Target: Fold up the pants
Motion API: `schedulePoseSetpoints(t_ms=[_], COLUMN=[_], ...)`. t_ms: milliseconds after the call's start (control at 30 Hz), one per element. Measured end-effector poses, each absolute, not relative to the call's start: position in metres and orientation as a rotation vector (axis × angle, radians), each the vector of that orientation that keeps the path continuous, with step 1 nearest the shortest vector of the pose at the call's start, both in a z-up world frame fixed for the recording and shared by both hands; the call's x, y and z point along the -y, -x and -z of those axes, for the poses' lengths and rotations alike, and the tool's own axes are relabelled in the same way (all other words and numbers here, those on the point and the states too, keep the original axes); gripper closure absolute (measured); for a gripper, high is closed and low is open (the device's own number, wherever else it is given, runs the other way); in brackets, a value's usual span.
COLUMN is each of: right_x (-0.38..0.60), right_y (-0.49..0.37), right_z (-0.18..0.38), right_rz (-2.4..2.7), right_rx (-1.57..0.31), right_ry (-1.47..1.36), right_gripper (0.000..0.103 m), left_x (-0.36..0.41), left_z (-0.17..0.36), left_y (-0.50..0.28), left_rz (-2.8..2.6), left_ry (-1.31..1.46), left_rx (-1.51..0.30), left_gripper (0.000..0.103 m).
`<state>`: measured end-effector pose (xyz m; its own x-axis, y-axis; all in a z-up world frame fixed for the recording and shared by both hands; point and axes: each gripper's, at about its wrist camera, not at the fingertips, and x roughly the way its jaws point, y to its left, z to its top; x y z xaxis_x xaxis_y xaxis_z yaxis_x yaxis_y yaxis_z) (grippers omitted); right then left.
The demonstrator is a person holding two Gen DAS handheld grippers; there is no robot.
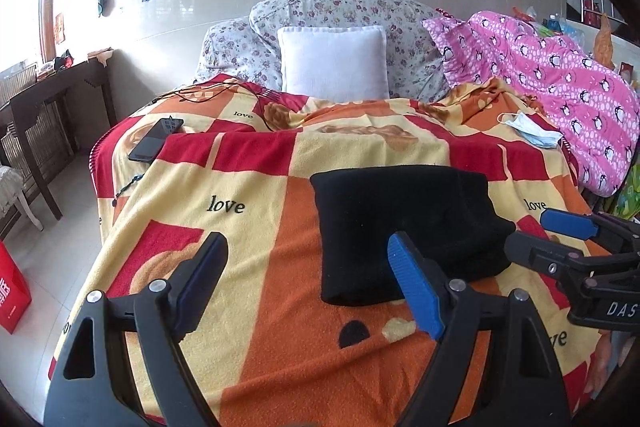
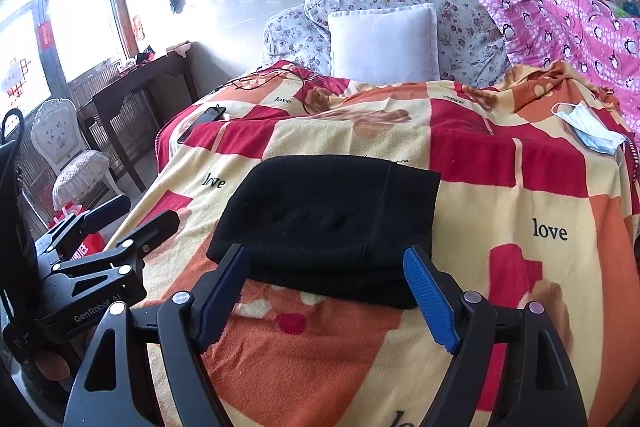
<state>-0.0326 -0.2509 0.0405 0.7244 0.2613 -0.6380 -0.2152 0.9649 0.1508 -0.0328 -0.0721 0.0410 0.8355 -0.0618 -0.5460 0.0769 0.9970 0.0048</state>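
The black pants (image 1: 404, 227) are seen folded into a thick, neat block on the checked blanket (image 1: 248, 187). They lie just ahead of both tongs. The left tongs (image 1: 308, 267) are held wide apart and nothing is gripped; the pants are found in front of the right finger, a bit to the right. The right tongs (image 2: 324, 279) are also spread wide and nothing is held, and the near edge of the pants (image 2: 320, 219) is seen between the two blue pads (image 2: 428, 299). A phone (image 1: 156, 139) and a face mask (image 1: 532, 131) are seen farther off on the blanket.
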Motion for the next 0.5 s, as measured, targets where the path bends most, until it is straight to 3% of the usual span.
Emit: schedulePoseSetpoints(t_ms=[500], right_x=[0.2480], right_y=[0.0318], right_z=[-0.0371], right_rz=[-0.255], right_rx=[-0.736], right_ry=[-0.062], right_gripper=[0.022], left_x=[0.0716], left_z=[-0.0367], left_y=[0.0297], left_rz=[0.073], left_ry=[-0.021], left_rx=[-0.592], left_gripper=[0.020])
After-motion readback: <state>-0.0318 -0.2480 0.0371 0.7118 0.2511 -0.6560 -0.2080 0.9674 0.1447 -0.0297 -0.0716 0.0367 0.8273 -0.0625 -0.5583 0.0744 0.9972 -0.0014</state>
